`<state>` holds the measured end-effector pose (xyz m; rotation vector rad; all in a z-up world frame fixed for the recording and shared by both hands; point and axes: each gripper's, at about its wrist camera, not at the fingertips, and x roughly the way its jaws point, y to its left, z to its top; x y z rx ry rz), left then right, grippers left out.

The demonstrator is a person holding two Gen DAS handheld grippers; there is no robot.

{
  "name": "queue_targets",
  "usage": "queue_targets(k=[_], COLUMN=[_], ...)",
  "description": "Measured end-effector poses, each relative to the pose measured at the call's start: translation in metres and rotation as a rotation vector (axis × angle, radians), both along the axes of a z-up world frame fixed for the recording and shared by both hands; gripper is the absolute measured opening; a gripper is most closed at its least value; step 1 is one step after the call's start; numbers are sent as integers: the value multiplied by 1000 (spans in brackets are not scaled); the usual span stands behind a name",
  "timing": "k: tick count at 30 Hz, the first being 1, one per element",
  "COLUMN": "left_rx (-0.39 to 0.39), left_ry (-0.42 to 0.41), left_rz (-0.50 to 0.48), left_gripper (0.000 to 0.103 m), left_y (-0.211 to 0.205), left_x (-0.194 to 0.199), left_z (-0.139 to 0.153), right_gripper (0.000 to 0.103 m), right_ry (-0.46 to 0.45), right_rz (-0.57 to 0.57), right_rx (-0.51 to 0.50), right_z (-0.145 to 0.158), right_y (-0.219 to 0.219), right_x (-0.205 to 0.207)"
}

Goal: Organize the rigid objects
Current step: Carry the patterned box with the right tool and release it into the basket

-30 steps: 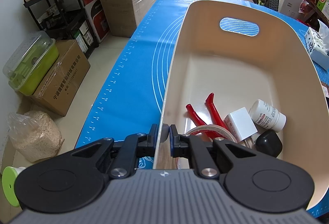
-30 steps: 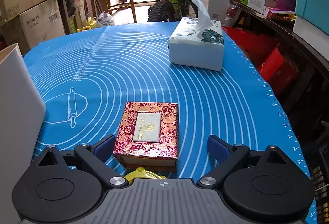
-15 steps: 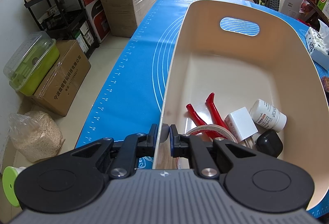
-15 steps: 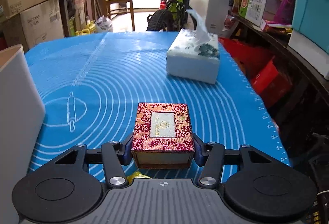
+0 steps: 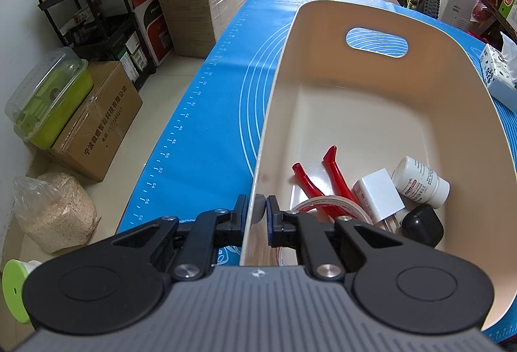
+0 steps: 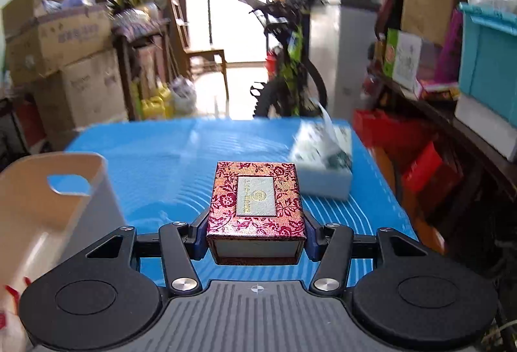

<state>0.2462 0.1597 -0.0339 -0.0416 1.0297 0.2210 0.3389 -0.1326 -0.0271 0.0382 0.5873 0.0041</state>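
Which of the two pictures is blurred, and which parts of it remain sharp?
Right wrist view: the background, tissue box and bin are smeared by motion blur; the right gripper and the floral box it clamps stay sharp. Left wrist view: sharp throughout, with fisheye bending at the edges.

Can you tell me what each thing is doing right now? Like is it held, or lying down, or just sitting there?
Left gripper: shut on the bin's side wall.
Right gripper: shut on the box.
Red floral box: held, lid closed.
Cream bin: upright, partly filled.
Red pliers: lying in the bin.
White charger: lying in the bin.
White bottle: on its side in the bin.
Tissue box: on the mat, tissue sticking up.
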Motion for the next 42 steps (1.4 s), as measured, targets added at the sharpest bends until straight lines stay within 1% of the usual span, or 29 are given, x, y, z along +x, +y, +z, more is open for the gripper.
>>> queue_targets(k=[5, 8, 14, 18, 25, 32, 37, 42], left_rx=[0, 1, -1, -2, -4, -6, -7, -5], left_ry=[0, 0, 0, 0, -1, -2, -2, -2], left_rz=[0, -1, -1, 0, 0, 0, 0, 0], left_gripper=[12, 12, 12, 12, 12, 12, 12, 12], left_y=[0, 0, 0, 0, -2, -3, -4, -4], left_x=[0, 0, 0, 0, 0, 0, 0, 0], left_z=[0, 0, 0, 0, -1, -1, -1, -1], right_gripper=[59, 59, 59, 59, 59, 59, 59, 59], right_ry=[-62, -99, -103, -97, -38, 77, 140, 138], right_rz=[56, 86, 184, 260, 401, 563, 601, 618], right_rx=[34, 32, 60, 40, 11, -30, -63, -121], right_z=[24, 32, 38, 38, 27, 12, 1, -3], right_y=[16, 30, 64, 87, 124, 153, 161, 166], right_x=[-14, -22, -34, -44, -58, -66, -69, -73])
